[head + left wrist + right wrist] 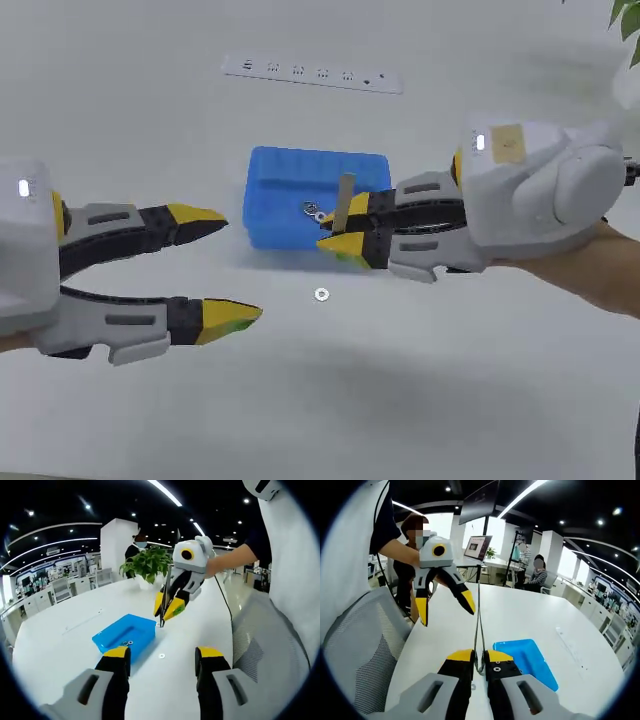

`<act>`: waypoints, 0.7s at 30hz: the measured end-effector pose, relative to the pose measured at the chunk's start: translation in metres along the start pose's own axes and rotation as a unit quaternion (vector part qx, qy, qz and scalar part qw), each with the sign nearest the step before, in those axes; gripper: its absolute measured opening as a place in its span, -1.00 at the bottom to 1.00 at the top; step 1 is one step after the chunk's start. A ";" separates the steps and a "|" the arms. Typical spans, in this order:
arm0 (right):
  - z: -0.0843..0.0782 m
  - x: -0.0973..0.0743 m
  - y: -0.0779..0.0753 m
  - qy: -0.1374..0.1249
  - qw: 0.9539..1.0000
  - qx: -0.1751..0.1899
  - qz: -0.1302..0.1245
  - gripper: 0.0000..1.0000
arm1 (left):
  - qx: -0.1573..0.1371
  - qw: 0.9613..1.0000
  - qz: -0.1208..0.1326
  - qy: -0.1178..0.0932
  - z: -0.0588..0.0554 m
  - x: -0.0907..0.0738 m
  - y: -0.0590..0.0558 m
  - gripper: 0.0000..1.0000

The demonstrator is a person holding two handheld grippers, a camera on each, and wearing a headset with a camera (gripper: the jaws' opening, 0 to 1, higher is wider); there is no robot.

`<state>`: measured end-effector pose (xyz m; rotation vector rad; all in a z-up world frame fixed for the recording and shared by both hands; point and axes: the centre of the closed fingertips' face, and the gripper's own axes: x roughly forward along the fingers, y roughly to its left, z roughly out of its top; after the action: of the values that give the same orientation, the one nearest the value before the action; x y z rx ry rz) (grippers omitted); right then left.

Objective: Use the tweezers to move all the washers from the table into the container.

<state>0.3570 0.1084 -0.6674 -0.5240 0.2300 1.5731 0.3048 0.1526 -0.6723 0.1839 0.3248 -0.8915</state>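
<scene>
While the white surface [430,400] carries the blue container [290,170] ahead of us, we hold our left hand-held gripper [228,265] spread wide and empty beside it. Our right hand-held gripper [340,232] is clamped tight on the tweezers [346,195], whose tips hang near the container's front rim. With washers [313,210] lying inside and a loose washer [321,294] just in front, we judge ourselves between picks. Next we must lower the tips onto that loose washer and pinch it precisely.
</scene>
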 end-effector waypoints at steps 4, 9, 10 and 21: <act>0.010 -0.001 -0.015 -0.007 1.000 -0.002 -0.010 -0.81 | -0.011 1.000 0.022 -0.012 0.002 -0.013 0.006 0.19; 0.013 0.003 -0.033 -0.003 1.000 -0.014 -0.016 -0.81 | -0.033 0.998 0.047 -0.020 -0.001 -0.021 0.012 0.30; 0.013 0.004 -0.039 -0.003 1.000 -0.015 -0.020 -0.81 | -0.037 0.998 0.050 -0.020 -0.002 -0.022 0.013 0.32; -0.021 0.025 -0.089 0.011 0.999 0.007 -0.046 -0.81 | -0.071 0.995 0.066 -0.017 -0.020 -0.024 0.011 0.41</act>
<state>0.4483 0.1288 -0.6821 -0.5350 0.2301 1.4750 0.2955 0.1827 -0.6825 0.0570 0.3389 -0.7374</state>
